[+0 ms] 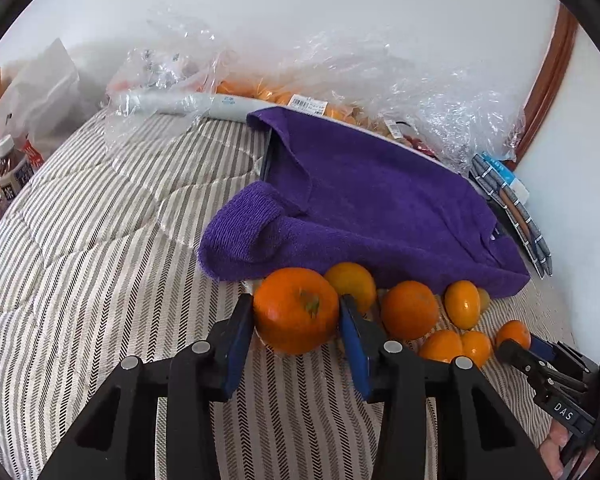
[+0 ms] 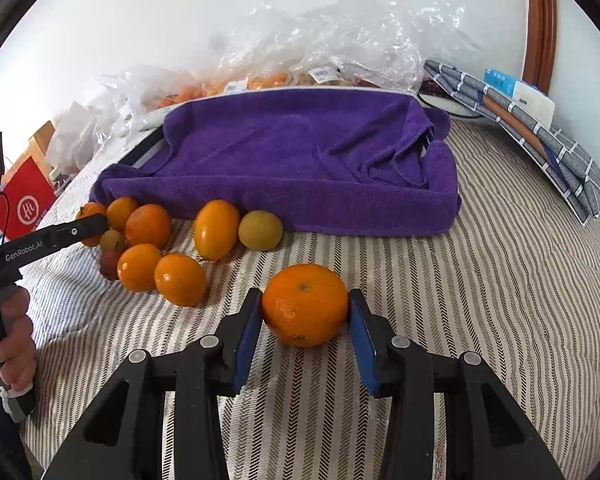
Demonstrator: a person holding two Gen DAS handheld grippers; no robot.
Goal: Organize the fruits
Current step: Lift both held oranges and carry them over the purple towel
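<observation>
On the striped bedcover [image 2: 480, 280], the left gripper [image 1: 296, 312] is narrowed onto a persimmon [image 1: 296, 310], both blue pads against its sides, and the right gripper [image 2: 305, 308] pinches a mandarin [image 2: 305, 305] the same way. From that mandarin, the loose fruit pile [image 2: 160, 248] lies at ten o'clock and the purple towel-lined tray [image 2: 300, 152] at twelve, its near rim raised between fruit and tray floor. Crinkled plastic bags [image 2: 320, 40] crowd behind the tray, with folded grey cloths [image 2: 540, 136] at two o'clock.
</observation>
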